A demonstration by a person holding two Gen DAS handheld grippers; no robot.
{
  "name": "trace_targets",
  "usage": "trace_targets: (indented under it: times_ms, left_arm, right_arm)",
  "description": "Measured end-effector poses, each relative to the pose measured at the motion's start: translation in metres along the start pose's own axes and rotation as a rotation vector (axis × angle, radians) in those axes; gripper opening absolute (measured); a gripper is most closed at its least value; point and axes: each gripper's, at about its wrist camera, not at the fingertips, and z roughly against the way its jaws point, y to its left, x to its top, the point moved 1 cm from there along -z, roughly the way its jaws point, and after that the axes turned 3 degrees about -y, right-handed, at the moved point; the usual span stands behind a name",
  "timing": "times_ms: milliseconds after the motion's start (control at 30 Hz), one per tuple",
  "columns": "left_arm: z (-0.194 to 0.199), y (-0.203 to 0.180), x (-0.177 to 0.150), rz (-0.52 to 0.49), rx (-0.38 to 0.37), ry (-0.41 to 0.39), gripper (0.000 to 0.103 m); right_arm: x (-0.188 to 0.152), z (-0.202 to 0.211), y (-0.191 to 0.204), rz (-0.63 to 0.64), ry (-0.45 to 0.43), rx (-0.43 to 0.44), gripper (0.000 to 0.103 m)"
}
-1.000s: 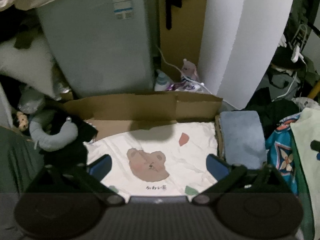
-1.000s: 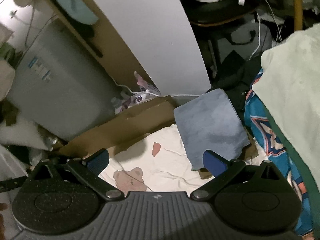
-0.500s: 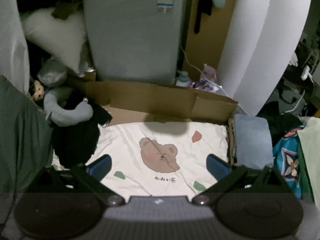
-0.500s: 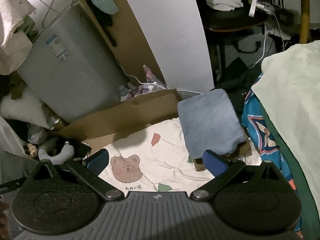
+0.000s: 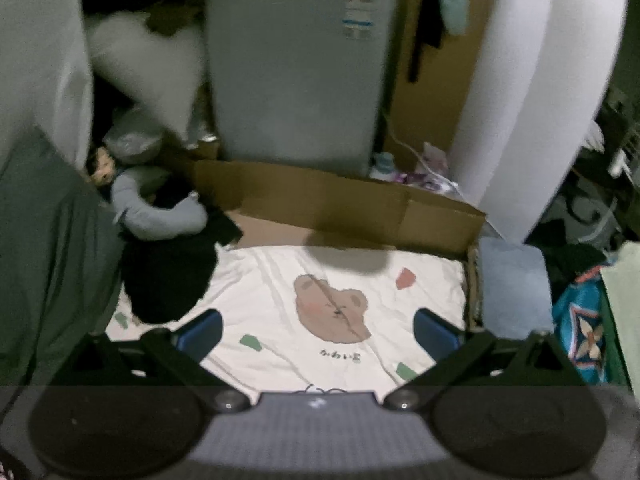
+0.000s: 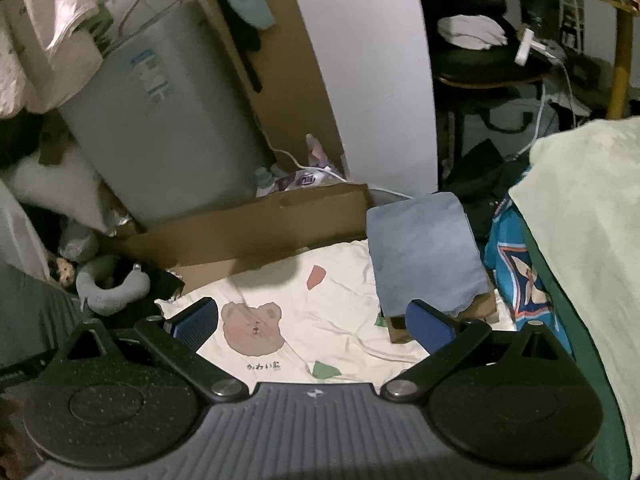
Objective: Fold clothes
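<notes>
Both views pulled back, more of white bear-print shirt (image 5: 280, 300) showing, flat on brown cardboard sheet (image 5: 280, 232), bear upright, long axis sideways, left gripper (image 5: 318, 330) and right gripper (image 6: 312, 320) fingers apart above it, empty.

A dim, cluttered room: a tall grey appliance (image 5: 296, 72) stands against the back, a white curved panel (image 6: 360, 64) beside it, and a black round stool (image 6: 480, 60) at right.

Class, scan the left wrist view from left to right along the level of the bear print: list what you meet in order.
Dark green fabric → black garment → white bear-print shirt → cardboard box wall → folded blue cloth → teal patterned fabric
</notes>
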Motion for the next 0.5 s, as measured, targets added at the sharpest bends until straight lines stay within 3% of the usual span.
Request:
trace_targets:
  times_ms: [500]
  left_arm:
    - [-0.033, -0.02, -0.032, 0.071, 0.037, -0.021, 0.102]
  right_arm:
    - [-0.039, -0.063, 0.002, 0.064, 0.079, 0.021, 0.103]
